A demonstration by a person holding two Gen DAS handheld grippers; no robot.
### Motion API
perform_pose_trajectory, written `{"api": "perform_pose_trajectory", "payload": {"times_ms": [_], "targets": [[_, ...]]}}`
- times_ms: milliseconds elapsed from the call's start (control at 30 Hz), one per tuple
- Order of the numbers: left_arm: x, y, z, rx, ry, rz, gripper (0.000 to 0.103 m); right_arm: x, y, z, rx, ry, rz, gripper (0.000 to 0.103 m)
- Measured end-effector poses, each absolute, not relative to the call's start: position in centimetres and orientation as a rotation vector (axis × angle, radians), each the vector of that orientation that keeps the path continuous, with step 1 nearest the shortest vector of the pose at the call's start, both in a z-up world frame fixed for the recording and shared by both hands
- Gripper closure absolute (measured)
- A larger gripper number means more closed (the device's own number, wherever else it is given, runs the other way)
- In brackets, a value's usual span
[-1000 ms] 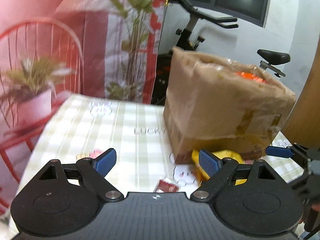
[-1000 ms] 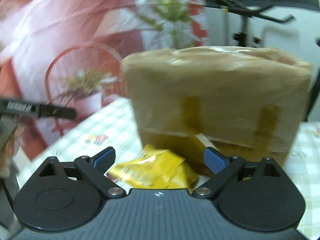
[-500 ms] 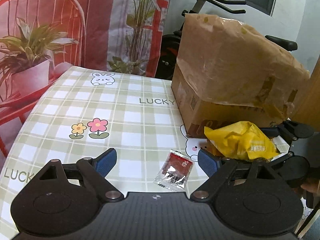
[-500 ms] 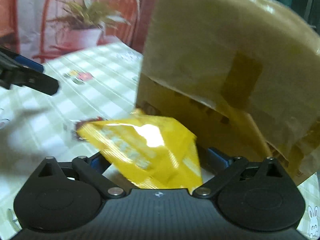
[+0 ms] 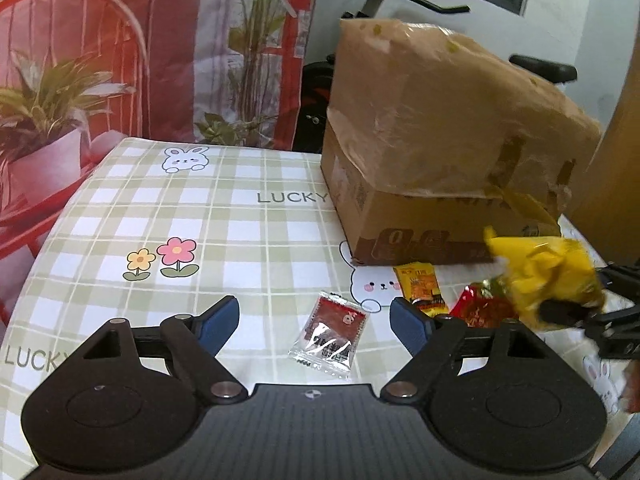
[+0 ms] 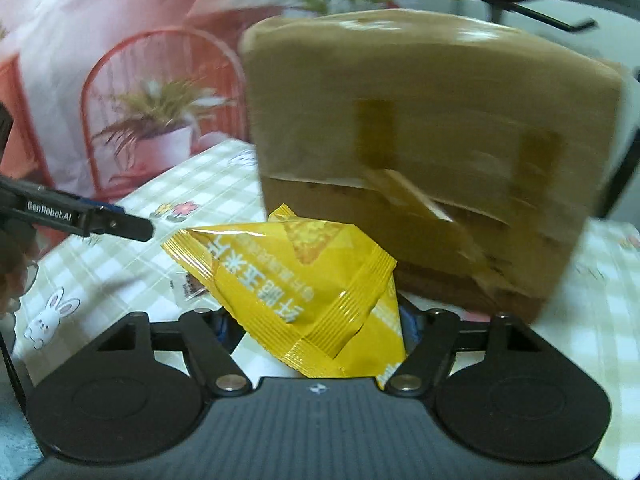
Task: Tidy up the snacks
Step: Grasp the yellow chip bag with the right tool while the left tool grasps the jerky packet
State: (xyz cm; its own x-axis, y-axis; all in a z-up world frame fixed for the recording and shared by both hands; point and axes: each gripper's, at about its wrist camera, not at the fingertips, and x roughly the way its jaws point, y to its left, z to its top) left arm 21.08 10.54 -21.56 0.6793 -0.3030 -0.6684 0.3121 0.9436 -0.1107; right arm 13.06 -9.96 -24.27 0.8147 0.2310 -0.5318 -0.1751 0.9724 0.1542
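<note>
- Since half a second ago the yellow snack bag (image 6: 316, 292) has risen in the right tool (image 6: 316, 320): it then lay low over the desk beside the left tool's finger, and now it hangs clear of the cloth in front of the cardboard box (image 5: 432, 152).
- The right tool is clamped on the yellow snack bag; the bag covers both blue pads in the right wrist view, so the contact itself is hidden.
- In the left wrist view that bag (image 5: 548, 276) is blurred at the right edge, and the right tool (image 5: 576, 312) behind it is partly cut off.
- The left tool (image 5: 316, 320) hangs over the desk (image 5: 224, 240) with its jaws spread wide and nothing between them.
- A small red-and-clear sachet (image 5: 330, 334) lies flat on the checked cloth between the left tool's fingers.
- An orange packet (image 5: 420, 286) lies just in front of the box, near the right finger of the left tool.
- A red wrapper (image 5: 476, 308) lies beside the orange packet, its far side hidden by the yellow bag.
- The box top is covered by crumpled brown paper, so what it holds cannot be seen.
- In the right wrist view the box (image 6: 432, 152) is smeared by motion, and the left tool (image 6: 108, 220) shows only as one dark finger.
</note>
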Motion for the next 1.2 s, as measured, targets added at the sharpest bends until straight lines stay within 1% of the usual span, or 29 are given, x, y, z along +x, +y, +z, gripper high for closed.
{"api": "perform_pose_trajectory", "payload": {"times_ms": [67, 167, 467, 933, 1033, 1167, 1200], "targets": [[21.2, 10.1, -21.9, 0.019, 0.760, -0.351, 0.019, 12.2, -11.3, -24.5, 0.136, 0.581, 0.166, 0.030], [21.2, 9.3, -22.8, 0.009, 0.772, -0.372, 0.024, 11.0, -13.2, -24.9, 0.198, 0.579, 0.075, 0.030], [21.5, 7.1, -24.7, 0.070, 0.765, -0.367, 0.024, 9.2, -17.8, -25.6, 0.337, 0.569, -0.088, 0.030], [23.4, 6.3, -26.7, 0.118, 0.779, -0.325, 0.025, 9.5, -18.0, -26.1, 0.359, 0.567, -0.069, 0.030], [24.1, 6.1, -27.1, 0.157, 0.781, -0.298, 0.029, 9.5, -18.1, -26.1, 0.361, 0.566, -0.066, 0.030], [24.5, 6.4, -27.4, 0.138, 0.788, -0.299, 0.030, 9.4, -18.2, -26.1, 0.363, 0.566, -0.061, 0.030], [24.3, 6.3, -27.4, 0.138, 0.786, -0.301, 0.034, 9.4, -18.1, -26.1, 0.363, 0.566, -0.061, 0.030]]}}
